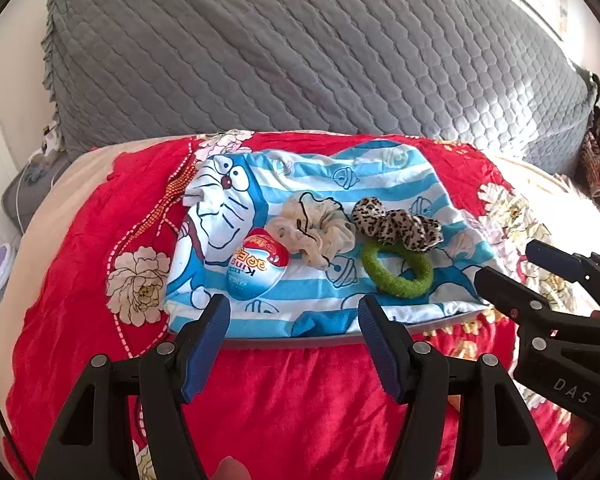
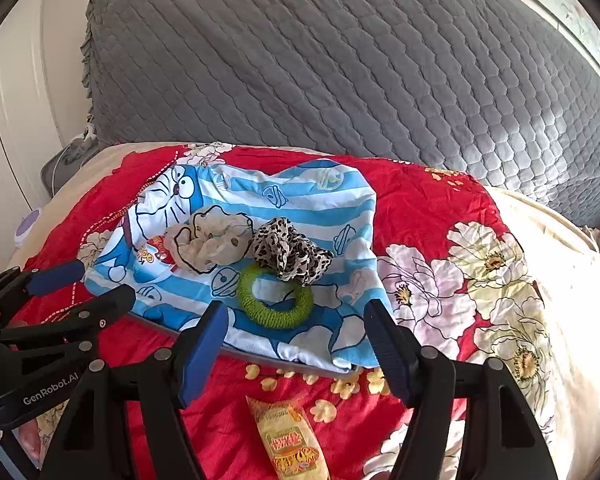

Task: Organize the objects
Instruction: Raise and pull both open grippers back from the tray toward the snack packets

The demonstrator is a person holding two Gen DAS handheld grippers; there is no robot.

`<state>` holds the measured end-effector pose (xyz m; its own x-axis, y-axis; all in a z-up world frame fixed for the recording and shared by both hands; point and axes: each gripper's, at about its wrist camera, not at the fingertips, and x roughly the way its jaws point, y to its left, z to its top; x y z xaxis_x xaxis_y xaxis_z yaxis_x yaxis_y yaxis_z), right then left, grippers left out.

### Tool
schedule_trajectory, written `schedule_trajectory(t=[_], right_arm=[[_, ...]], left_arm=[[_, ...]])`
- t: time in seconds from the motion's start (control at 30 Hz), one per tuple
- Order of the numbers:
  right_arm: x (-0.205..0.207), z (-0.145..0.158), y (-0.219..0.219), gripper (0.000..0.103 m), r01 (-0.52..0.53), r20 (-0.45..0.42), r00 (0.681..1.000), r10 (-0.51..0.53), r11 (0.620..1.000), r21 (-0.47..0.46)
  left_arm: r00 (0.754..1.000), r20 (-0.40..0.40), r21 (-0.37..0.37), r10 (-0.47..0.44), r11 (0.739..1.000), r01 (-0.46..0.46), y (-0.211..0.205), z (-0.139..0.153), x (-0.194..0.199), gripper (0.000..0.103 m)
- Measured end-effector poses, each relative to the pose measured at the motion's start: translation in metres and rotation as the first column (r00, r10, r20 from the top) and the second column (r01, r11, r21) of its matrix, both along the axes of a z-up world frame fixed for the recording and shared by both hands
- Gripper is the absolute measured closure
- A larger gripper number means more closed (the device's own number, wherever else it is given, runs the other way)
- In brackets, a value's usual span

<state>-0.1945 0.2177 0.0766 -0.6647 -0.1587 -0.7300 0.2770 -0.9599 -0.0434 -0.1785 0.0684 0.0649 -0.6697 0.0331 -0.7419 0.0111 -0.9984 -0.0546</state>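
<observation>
Your left gripper (image 1: 294, 316) and right gripper (image 2: 296, 324) both hover with jaws apart and nothing between them, low over the red floral bedspread (image 1: 80, 280). Beyond them you have the blue striped cartoon cloth (image 1: 320, 184) spread over a grey tray (image 2: 260, 360), and on it lie the cream scrunchie (image 1: 316, 228), leopard scrunchie (image 1: 396, 224), green hair ring (image 1: 396, 272) and chocolate egg (image 1: 256, 268). Just beside your right gripper, a yellow snack packet (image 2: 288, 440) lies on the bedspread.
</observation>
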Motion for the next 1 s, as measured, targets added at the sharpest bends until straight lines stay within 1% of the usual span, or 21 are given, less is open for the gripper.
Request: schedule_trajectory(t=[0.3, 0.37, 0.5, 0.57, 0.63, 0.8, 1.0], right_arm=[[0.018, 0.009, 0.006, 0.033, -0.002, 0.008, 1.0, 0.002, 1.0, 0.022], [0.022, 0.012, 0.008, 0.033, -0.005, 0.006, 1.0, 0.005, 1.0, 0.028], [0.031, 0.017, 0.013, 0.033, -0.008, 0.0, 1.0, 0.008, 1.0, 0.023], [0.035, 0.02, 0.014, 0.031, -0.011, -0.005, 1.0, 0.011, 1.0, 0.022], [0.038, 0.022, 0.016, 0.026, -0.009, -0.008, 1.0, 0.01, 1.0, 0.017], [0.045, 0.026, 0.02, 0.026, -0.014, -0.007, 1.0, 0.014, 1.0, -0.005], [0.053, 0.029, 0.022, 0.02, -0.016, -0.014, 1.0, 0.016, 1.0, 0.003]], left_arm=[[1.0, -0.002, -0.004, -0.02, 1.0, 0.02, 0.007, 0.007, 0.021, 0.035], [1.0, -0.002, 0.005, -0.021, 1.0, 0.021, 0.008, 0.007, 0.025, 0.035], [1.0, -0.004, 0.002, -0.029, 1.0, 0.029, 0.013, 0.011, 0.033, 0.034], [0.999, -0.005, 0.001, -0.035, 0.999, 0.035, 0.015, 0.013, 0.036, 0.034], [0.999, -0.008, -0.003, -0.036, 0.999, 0.036, 0.017, 0.015, 0.04, 0.033], [0.999, -0.01, 0.006, -0.035, 0.999, 0.035, 0.016, 0.02, 0.047, 0.031], [1.0, -0.006, 0.012, -0.029, 1.0, 0.029, 0.014, 0.021, 0.054, 0.031]])
